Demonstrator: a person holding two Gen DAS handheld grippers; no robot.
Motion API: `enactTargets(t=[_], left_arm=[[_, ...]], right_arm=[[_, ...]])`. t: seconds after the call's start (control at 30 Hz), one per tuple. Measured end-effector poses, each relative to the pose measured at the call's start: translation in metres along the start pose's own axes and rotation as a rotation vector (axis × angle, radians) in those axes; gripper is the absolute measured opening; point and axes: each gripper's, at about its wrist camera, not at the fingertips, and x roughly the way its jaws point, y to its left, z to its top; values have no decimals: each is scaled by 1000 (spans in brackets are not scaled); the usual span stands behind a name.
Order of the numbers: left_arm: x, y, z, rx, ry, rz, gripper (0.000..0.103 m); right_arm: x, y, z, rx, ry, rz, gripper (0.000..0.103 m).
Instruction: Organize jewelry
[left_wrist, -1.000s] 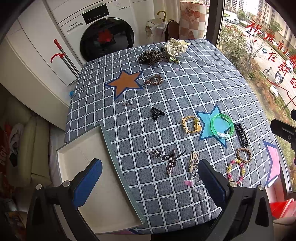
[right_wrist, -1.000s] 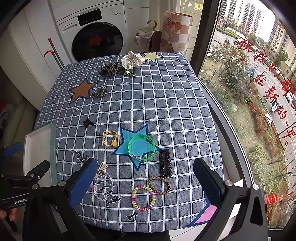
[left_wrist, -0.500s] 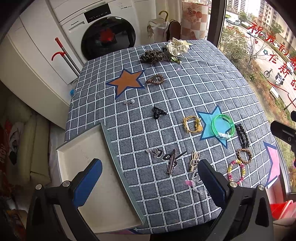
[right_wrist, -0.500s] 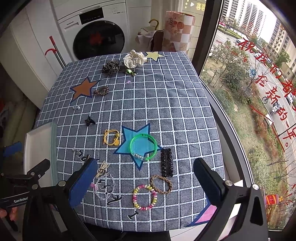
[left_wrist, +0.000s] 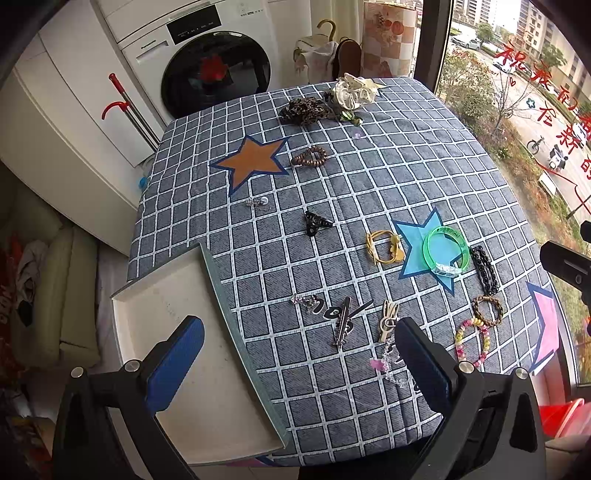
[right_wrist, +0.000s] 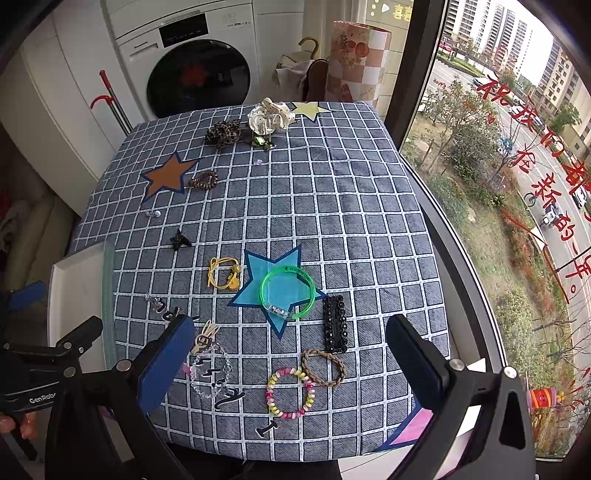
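Jewelry lies scattered on a checked blue tablecloth. A green bangle (right_wrist: 288, 291) rests on a blue star, with a yellow hair tie (right_wrist: 223, 273) to its left and a black beaded clip (right_wrist: 335, 324) to its right. A pastel bead bracelet (right_wrist: 290, 392), a brown braided band (right_wrist: 323, 367) and a clear bead bracelet (right_wrist: 211, 370) lie near the front edge. A white tray (left_wrist: 177, 354) sits at the table's front left. My left gripper (left_wrist: 299, 362) is open above the tray's edge. My right gripper (right_wrist: 291, 363) is open above the bracelets.
Far across the table lie a white scrunchie (right_wrist: 269, 116), a leopard scrunchie (right_wrist: 223, 133), a brown beaded bracelet (right_wrist: 203, 180) and a black claw clip (right_wrist: 180, 240). A washing machine (right_wrist: 195, 70) stands behind the table. A window runs along the right.
Both grippers have drifted slightly forward and lower toward the table. Nothing on the table has moved.
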Motion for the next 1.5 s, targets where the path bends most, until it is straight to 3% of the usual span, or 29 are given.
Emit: enactTargets(t=[1.5], left_arm=[[9, 2, 3, -6, 29, -5, 103]], right_arm=[[9, 0, 1, 5, 45, 15, 103]])
